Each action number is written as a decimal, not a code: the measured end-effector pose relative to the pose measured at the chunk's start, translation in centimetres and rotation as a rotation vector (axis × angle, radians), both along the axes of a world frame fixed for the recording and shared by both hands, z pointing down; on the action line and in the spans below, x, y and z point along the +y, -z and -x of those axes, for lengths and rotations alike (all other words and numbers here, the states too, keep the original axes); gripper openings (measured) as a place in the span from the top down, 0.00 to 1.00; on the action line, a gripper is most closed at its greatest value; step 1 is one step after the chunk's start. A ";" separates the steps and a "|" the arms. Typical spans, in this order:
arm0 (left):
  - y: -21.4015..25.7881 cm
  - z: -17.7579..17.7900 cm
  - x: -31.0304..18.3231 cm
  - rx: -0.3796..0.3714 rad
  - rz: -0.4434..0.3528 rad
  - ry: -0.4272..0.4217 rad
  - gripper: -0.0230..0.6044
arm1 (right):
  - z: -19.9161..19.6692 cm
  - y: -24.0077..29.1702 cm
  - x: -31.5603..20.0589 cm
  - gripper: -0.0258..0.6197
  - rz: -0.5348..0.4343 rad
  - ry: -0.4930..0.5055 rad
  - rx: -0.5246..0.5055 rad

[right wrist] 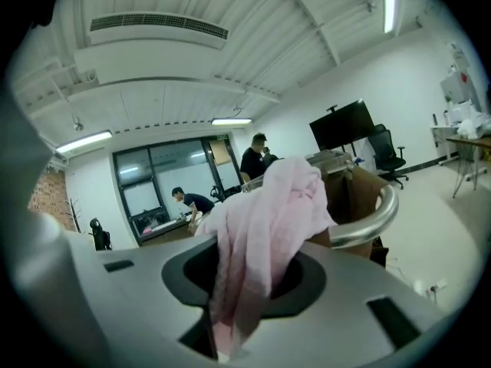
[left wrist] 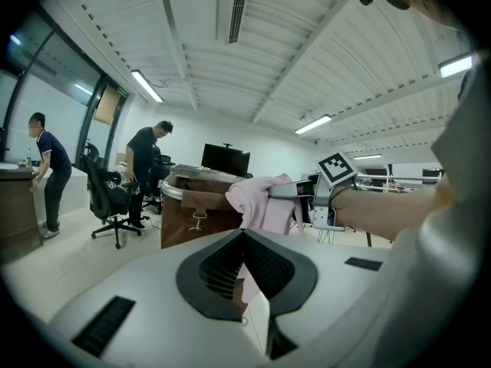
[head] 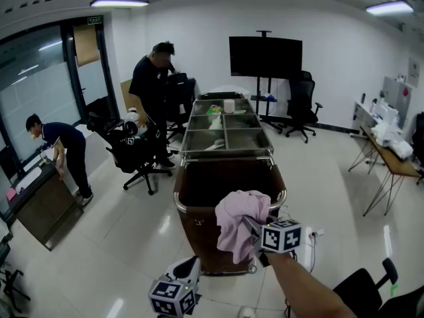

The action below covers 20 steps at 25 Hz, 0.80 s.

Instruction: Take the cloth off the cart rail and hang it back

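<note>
A pink cloth (head: 237, 227) is draped over the chrome rail (head: 179, 207) at the near right corner of the brown cart (head: 205, 244). My right gripper (head: 250, 225) is shut on it just beside the rail. In the right gripper view the cloth (right wrist: 265, 221) fills the gap between the jaws and hangs down, with the rail (right wrist: 370, 221) curving behind it. My left gripper (head: 189, 265) hangs low before the cart, shut and holding nothing. Its own view looks up at the cloth (left wrist: 257, 198) and the right gripper (left wrist: 280, 192).
Steel tray compartments (head: 225, 138) top the cart's far end. One person (head: 152, 85) stands at the cart's far left beside black office chairs (head: 136, 154); another (head: 63, 148) bends over a cabinet at left. A TV stand (head: 265, 58) and a desk (head: 391, 154) stand at right.
</note>
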<state>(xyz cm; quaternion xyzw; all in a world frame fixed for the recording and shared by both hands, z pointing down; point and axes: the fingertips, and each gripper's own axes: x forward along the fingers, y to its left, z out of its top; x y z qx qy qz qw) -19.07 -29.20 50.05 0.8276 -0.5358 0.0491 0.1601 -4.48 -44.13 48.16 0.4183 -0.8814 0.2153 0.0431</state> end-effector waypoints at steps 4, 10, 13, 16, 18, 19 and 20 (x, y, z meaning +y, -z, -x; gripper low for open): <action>0.7 0.4 1.8 -0.008 -0.018 0.002 0.96 | -0.4 3.0 1.8 0.77 -0.104 0.023 -0.039; 1.8 1.5 5.0 -0.013 -0.041 0.019 0.96 | -0.2 6.5 6.2 0.77 -0.172 0.043 -0.041; 2.1 1.6 6.9 -0.016 -0.050 0.016 0.96 | -0.5 6.2 8.6 0.77 -0.161 0.036 -0.044; 2.1 1.2 8.6 -0.020 -0.050 -0.001 0.96 | -1.0 6.1 11.4 0.77 -0.170 0.039 -0.049; 2.1 0.6 9.5 -0.021 -0.050 -0.013 0.96 | -1.4 6.4 13.1 0.77 -0.181 0.043 -0.047; 2.1 0.3 9.9 -0.021 -0.050 -0.019 0.96 | -1.6 6.6 14.0 0.77 -0.186 0.045 -0.046; 2.1 0.0 10.3 -0.022 -0.051 -0.024 0.96 | -1.8 6.8 14.8 0.77 -0.191 0.048 -0.046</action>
